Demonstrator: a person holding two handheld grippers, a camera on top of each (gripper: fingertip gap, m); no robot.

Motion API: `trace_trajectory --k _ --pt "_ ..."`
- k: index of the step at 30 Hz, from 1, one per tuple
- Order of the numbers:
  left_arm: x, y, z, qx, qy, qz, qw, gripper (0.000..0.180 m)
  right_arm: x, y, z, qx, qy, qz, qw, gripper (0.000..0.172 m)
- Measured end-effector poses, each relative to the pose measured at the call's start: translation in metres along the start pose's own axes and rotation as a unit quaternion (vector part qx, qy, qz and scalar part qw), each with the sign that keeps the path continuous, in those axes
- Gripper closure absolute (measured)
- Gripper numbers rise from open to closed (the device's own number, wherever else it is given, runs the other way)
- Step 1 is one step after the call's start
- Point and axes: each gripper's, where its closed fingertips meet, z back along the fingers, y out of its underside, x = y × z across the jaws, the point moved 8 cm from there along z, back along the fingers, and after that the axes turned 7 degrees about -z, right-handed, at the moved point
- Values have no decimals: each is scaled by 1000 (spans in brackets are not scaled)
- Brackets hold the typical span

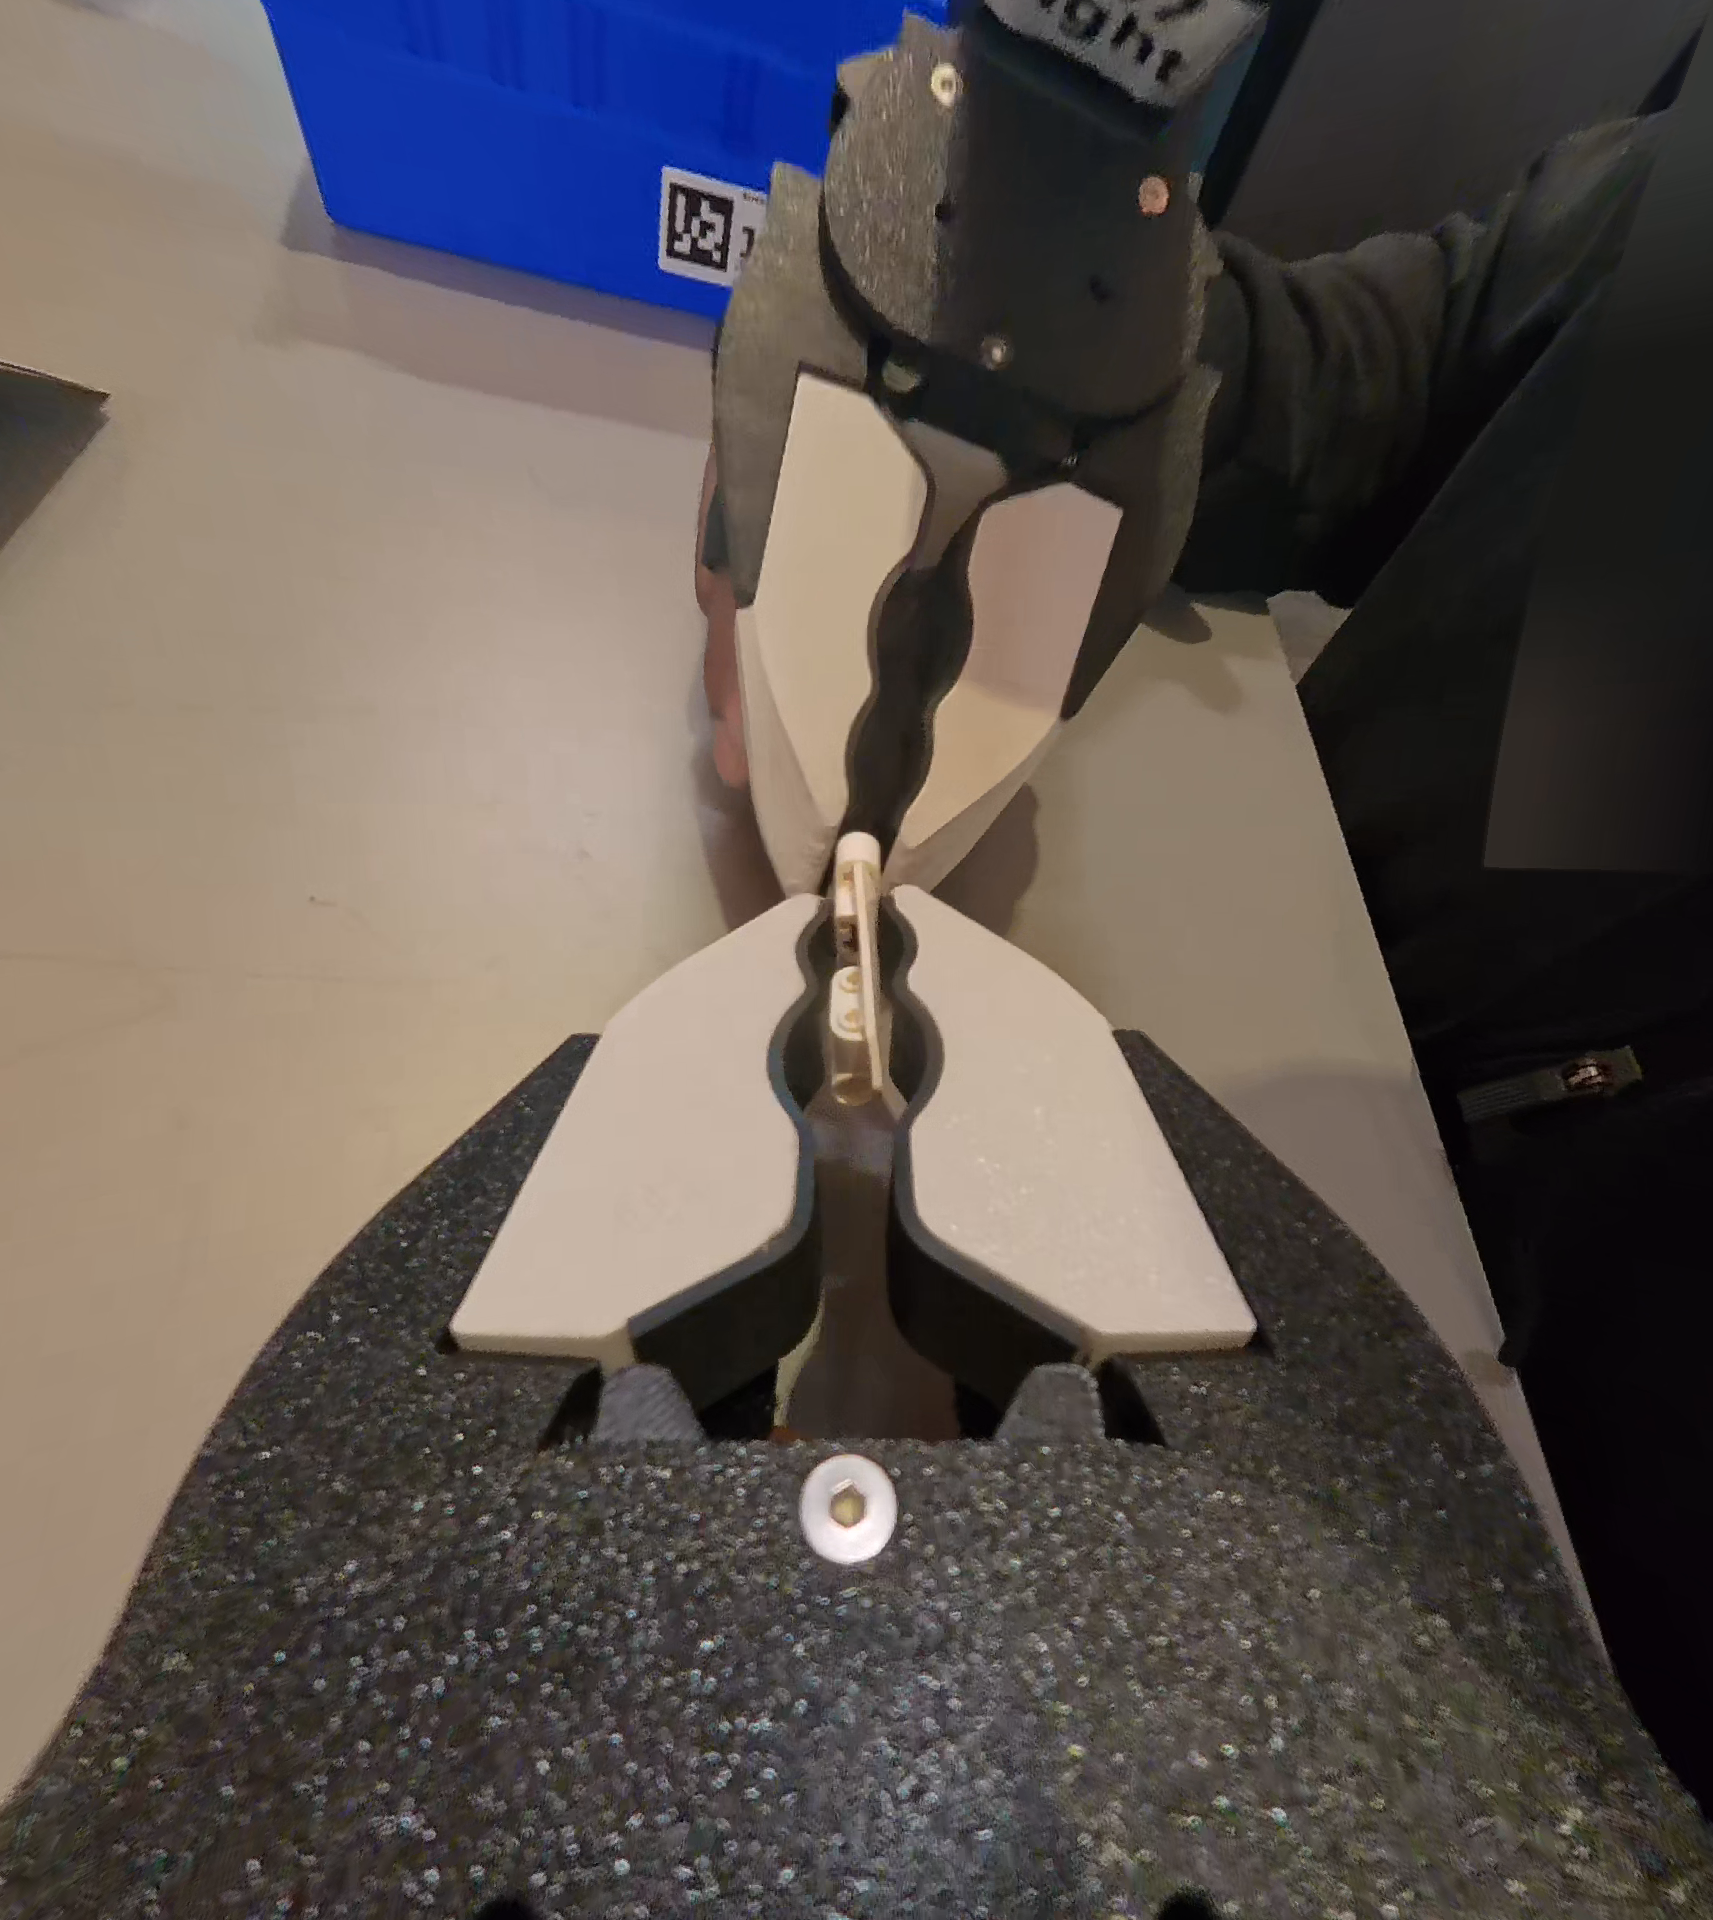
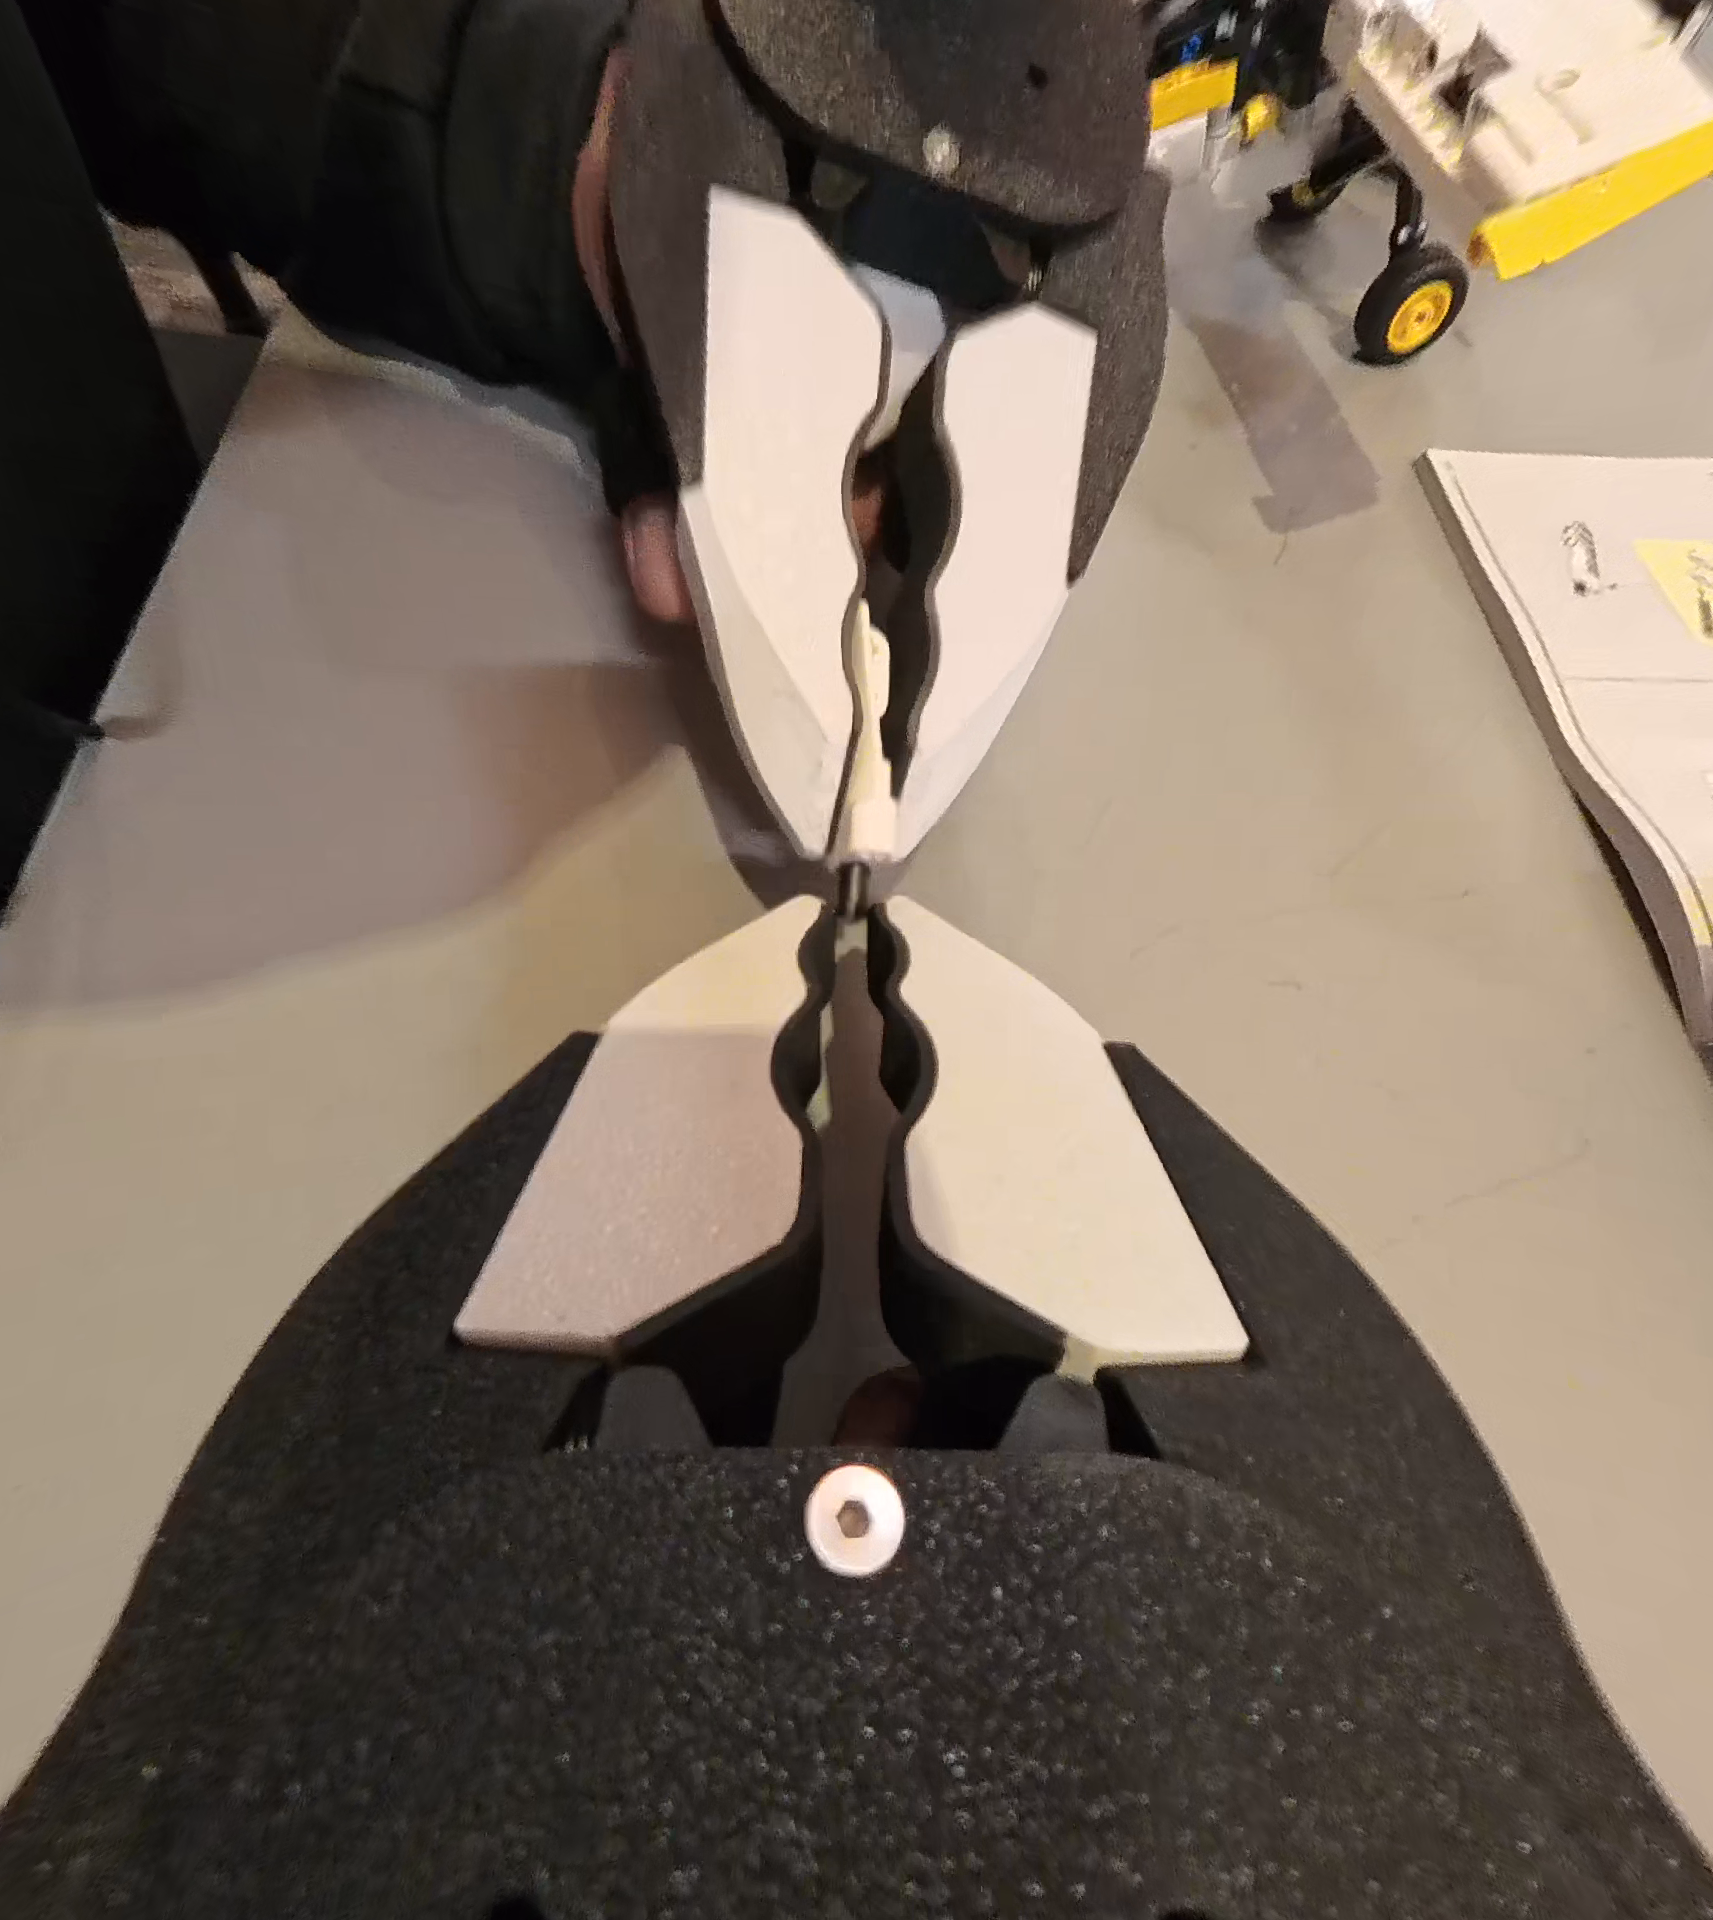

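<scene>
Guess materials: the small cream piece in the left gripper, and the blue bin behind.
Cream piece, clamped in the left gripper: looks like moulded plastic, smooth, slightly glossy, with round holes along it. Blue bin: probably rigid plastic, uniform saturated colour with a soft sheen; blurred, so uncertain.

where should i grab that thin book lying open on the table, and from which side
Grip the book at its thick spine edge nearest the grippers, coming in from that side, low along the table. It lies flat and open, so the top gives nothing to pinch; that raised edge looks like the only part two fingers could close on.
</scene>
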Motion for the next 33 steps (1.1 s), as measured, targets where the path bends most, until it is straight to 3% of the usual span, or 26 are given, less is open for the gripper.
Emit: trace_trajectory --k 33 --pt "-7 3 -7 40 -10 -31 999 173 6 5 -8 60 2 32 998 172"
